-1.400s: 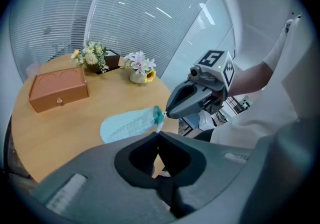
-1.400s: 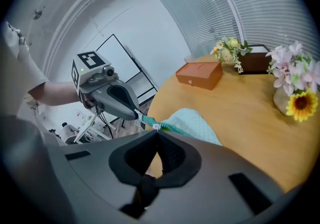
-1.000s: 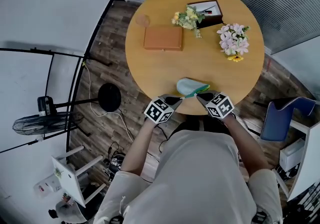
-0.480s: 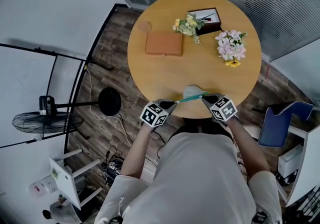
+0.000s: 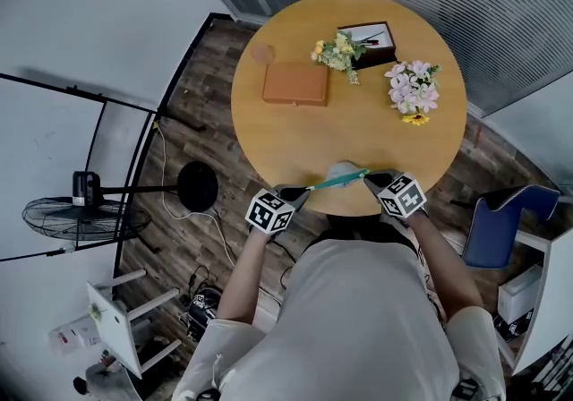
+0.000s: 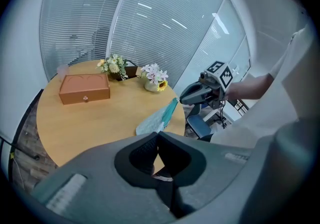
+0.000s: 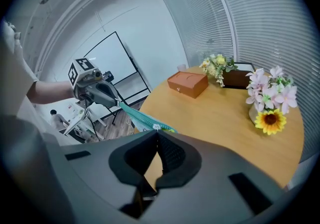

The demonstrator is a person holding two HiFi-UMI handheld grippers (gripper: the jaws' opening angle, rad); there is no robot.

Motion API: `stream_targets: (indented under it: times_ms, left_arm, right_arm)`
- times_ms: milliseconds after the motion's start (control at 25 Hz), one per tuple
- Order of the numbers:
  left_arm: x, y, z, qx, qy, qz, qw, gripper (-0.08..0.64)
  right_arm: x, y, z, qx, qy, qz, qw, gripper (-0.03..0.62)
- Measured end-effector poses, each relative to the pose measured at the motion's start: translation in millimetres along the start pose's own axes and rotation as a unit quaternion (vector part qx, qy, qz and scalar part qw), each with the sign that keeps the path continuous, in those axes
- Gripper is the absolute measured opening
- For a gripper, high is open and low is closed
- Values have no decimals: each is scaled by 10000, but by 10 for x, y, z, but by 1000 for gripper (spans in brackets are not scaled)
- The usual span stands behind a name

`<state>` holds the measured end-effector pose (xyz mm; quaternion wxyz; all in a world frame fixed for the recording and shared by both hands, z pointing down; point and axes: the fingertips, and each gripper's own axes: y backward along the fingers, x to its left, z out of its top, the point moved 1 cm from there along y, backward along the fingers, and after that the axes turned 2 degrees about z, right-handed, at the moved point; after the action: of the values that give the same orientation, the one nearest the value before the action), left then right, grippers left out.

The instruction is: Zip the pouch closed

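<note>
The teal pouch (image 5: pixel 339 178) hangs stretched in a thin line between my two grippers, over the near edge of the round wooden table (image 5: pixel 349 135). My left gripper (image 5: pixel 295 194) is shut on the pouch's left end. My right gripper (image 5: pixel 372 179) is shut on the right end, where the small white zip pull (image 7: pixel 156 127) shows just beyond its jaw tips. In the left gripper view the pouch (image 6: pixel 158 117) runs from my left gripper (image 6: pixel 157 137) up to the right gripper (image 6: pixel 186 97). In the right gripper view the zip band (image 7: pixel 132 114) runs from my right gripper (image 7: pixel 156 133) to the left gripper (image 7: pixel 116 102).
An orange box (image 5: pixel 295 84), a yellow bouquet (image 5: pixel 336 52), a dark frame (image 5: pixel 369 38) and a vase of pink flowers (image 5: pixel 412 89) stand on the far half of the table. A blue chair (image 5: pixel 500 222) is at the right, a floor fan (image 5: pixel 79 217) at the left.
The pouch, lying loosely on the table a second ago, is now pulled taut and edge-on. Both grippers have drifted apart, the left one moving further left.
</note>
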<state>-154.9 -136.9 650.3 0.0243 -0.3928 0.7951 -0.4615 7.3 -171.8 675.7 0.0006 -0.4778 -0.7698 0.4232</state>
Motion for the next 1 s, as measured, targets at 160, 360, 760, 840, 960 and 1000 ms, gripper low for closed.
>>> stream_targets:
  times_ms: [160, 360, 760, 840, 960, 1000]
  left_arm:
    - [10, 33, -5, -40, -8, 31, 10000, 18]
    - [17, 74, -10, -68, 9, 66, 10000, 18]
    - [153, 118, 106, -278, 98, 273, 9992, 18]
    - [192, 93, 124, -307, 46, 379, 9988, 18]
    - [269, 58, 168, -385, -89, 561, 9976, 18]
    - [289, 35, 172, -363, -181, 635, 9972, 18]
  right_arm:
    - [-29, 25, 1, 3, -58, 59, 10000, 5]
    - [-94, 40, 4, 22, -98, 30, 9999, 5]
    - [-166, 1, 114, 91, -167, 144, 9997, 5]
    - [-189, -9, 153, 48, -95, 15, 9999, 5]
    - [-235, -27, 210, 4, 62, -158, 9999, 6]
    - [-253, -37, 215, 15, 99, -224, 9997, 8]
